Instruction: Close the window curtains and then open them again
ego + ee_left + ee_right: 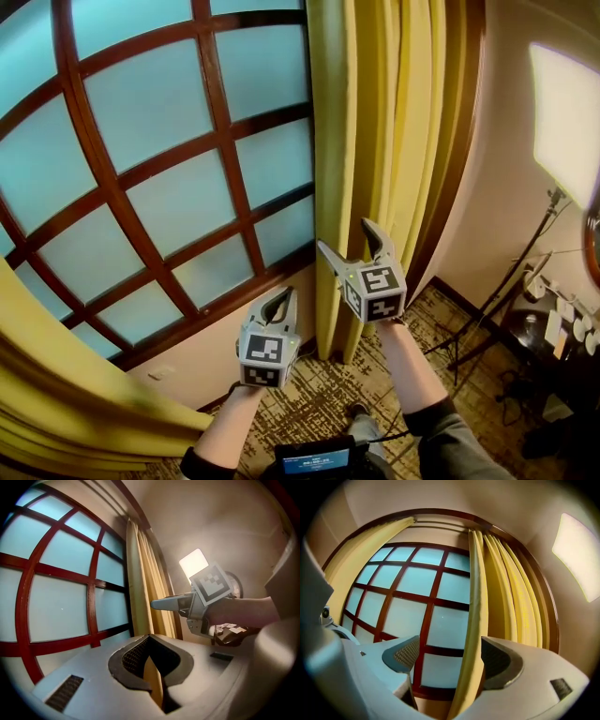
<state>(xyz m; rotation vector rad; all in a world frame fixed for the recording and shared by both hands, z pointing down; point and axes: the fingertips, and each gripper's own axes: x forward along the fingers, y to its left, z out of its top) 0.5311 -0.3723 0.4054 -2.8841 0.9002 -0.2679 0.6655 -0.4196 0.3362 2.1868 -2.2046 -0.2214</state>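
Observation:
The arched window (169,141) with red-brown bars is uncovered. A yellow curtain (375,122) hangs gathered at its right side, and another yellow curtain (66,375) is drawn to the lower left. My right gripper (345,236) is open, held up level at the right curtain's inner edge. In the right gripper view that curtain's edge (476,620) hangs between the spread jaws of the right gripper (450,656), nearer the right pad, and no pad presses on it. My left gripper (281,298) is shut and empty, lower and to the left, in front of the wall below the window. In the left gripper view the left gripper (150,641) points at the right curtain (145,583).
A bright light panel (567,122) on a tripod stand (506,291) is at the right, by a dark table (562,366) with small items. Patterned carpet (309,403) lies below. A device with a blue screen (316,459) sits at the person's waist.

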